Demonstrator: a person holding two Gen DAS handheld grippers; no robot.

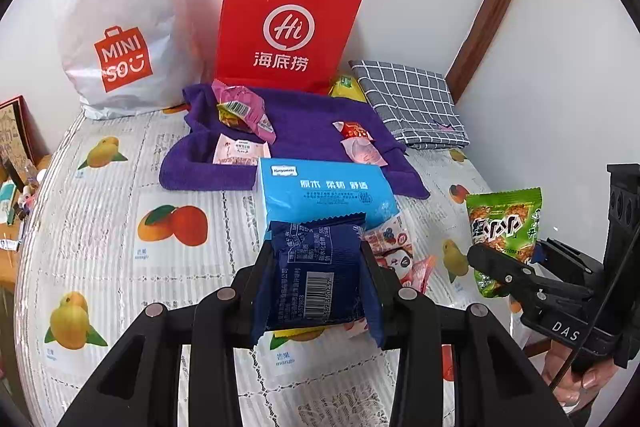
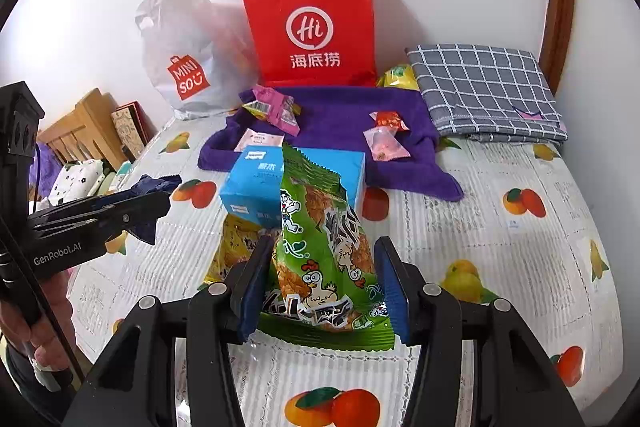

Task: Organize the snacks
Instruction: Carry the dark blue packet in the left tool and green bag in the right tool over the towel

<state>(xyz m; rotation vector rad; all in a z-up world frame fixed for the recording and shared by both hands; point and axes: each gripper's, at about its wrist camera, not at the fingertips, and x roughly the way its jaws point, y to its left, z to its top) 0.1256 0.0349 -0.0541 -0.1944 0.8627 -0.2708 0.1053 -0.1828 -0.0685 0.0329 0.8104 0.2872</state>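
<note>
White walls and a fruit-printed tablecloth (image 1: 120,227) are framing the scene. Left gripper (image 1: 320,279) is clamping a dark blue snack packet (image 1: 320,275) between its pads, holding it clear above the cloth; right gripper (image 2: 320,283) is gripping a green snack packet (image 2: 324,259) the same way, also off the surface. Just beyond both packets a light blue tissue pack (image 1: 324,191) is lying on the cloth, with a small panda-printed sweet wrapper (image 1: 396,259) beside it and a yellow packet (image 2: 236,247) lying below the green one. Farther back a purple towel (image 1: 304,139) is carrying several small snacks: a pink packet (image 1: 244,111), a pale sachet (image 1: 240,149), and a red sweet (image 1: 354,131) touching a pink one (image 1: 364,151). Behind the towel a red paper bag (image 1: 288,27) is standing upright against the wall, a white plastic bag (image 1: 120,27) to its left, a folded grey checked cloth (image 1: 416,103) to its right.

Judged from this layout, sorting is appearing to be at an early stage: two packets are in hand, none visibly stowed, and most snacks are lying loose. A wooden door frame (image 1: 492,3) is edging the right wall.
</note>
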